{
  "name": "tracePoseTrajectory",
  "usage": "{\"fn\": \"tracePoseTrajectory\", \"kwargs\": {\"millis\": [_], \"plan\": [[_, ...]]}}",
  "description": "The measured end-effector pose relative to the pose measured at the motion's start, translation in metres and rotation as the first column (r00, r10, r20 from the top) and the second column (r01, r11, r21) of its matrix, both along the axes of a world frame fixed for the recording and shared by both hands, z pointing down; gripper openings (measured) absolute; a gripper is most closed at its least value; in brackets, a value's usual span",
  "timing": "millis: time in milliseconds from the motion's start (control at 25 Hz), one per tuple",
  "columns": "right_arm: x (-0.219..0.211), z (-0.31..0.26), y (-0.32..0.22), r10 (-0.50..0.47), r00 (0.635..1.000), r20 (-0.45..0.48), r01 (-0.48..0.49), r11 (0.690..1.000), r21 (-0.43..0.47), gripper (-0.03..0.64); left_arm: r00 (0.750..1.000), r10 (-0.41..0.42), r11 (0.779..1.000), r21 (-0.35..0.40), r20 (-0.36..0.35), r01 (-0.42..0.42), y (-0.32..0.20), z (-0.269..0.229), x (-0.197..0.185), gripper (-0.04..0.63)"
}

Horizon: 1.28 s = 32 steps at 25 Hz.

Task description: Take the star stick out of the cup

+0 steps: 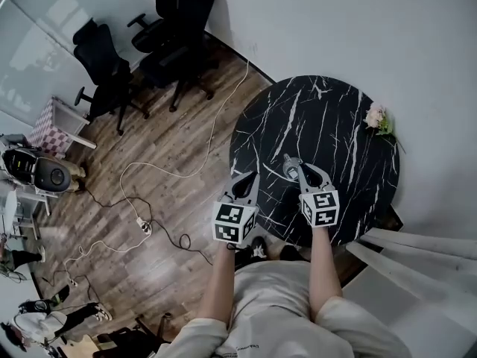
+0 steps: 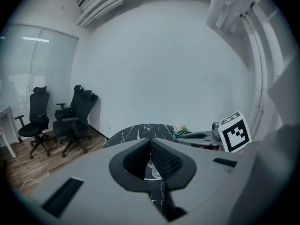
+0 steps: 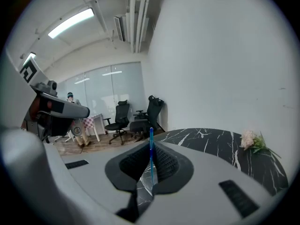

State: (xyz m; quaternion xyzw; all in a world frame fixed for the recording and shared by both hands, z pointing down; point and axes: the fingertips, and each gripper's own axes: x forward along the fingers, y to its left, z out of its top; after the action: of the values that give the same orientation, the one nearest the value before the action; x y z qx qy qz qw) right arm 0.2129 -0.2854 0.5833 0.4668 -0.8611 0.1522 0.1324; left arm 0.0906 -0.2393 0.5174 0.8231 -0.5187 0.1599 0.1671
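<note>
Black marble table: we see the right gripper clamped on the stick, the left gripper closed and empty; the unheld cup may tip if the stick drags.

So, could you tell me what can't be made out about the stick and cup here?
- Star: right gripper view shows a bare blue stick in the right gripper; the pads hide its lower end.
- Cup: left gripper view, only a glass sliver past the pads of the left gripper.
- Head view: stick and cup too small to tell.
</note>
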Motion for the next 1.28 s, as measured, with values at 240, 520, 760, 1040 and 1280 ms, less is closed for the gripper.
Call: {"fn": "tracePoseTrajectory", "kwargs": {"millis": [240, 520, 760, 1040, 1280], "plan": [[0.02, -0.001, 0.011, 0.085, 0.996, -0.003, -0.085, 0.996, 0.039, 0.044, 1.0, 0.011, 1.0, 0.014, -0.024, -0.011, 0.009, -0.002, -0.012, 0.023], [0.02, -0.02, 0.018, 0.147, 0.989, 0.025, -0.148, 0.986, 0.079, 0.044, 0.999, 0.022, 0.999, 0.033, -0.039, -0.021, 0.016, -0.011, -0.021, 0.023], [0.016, -0.037, 0.029, 0.168, 0.986, 0.023, -0.17, 0.979, 0.114, 0.044, 0.998, 0.03, 0.999, 0.035, -0.059, -0.028, 0.025, -0.01, -0.031, 0.023], [0.017, -0.054, 0.039, 0.188, 0.982, 0.033, -0.191, 0.97, 0.15, 0.044, 0.994, 0.071, 0.997, 0.048, -0.078, -0.067, 0.026, -0.012, -0.023, 0.023], [0.016, -0.067, 0.044, 0.194, 0.98, 0.037, -0.198, 0.965, 0.172, 0.044, 0.992, 0.099, 0.994, 0.047, -0.076, -0.096, 0.029, -0.009, -0.016, 0.023]]}}
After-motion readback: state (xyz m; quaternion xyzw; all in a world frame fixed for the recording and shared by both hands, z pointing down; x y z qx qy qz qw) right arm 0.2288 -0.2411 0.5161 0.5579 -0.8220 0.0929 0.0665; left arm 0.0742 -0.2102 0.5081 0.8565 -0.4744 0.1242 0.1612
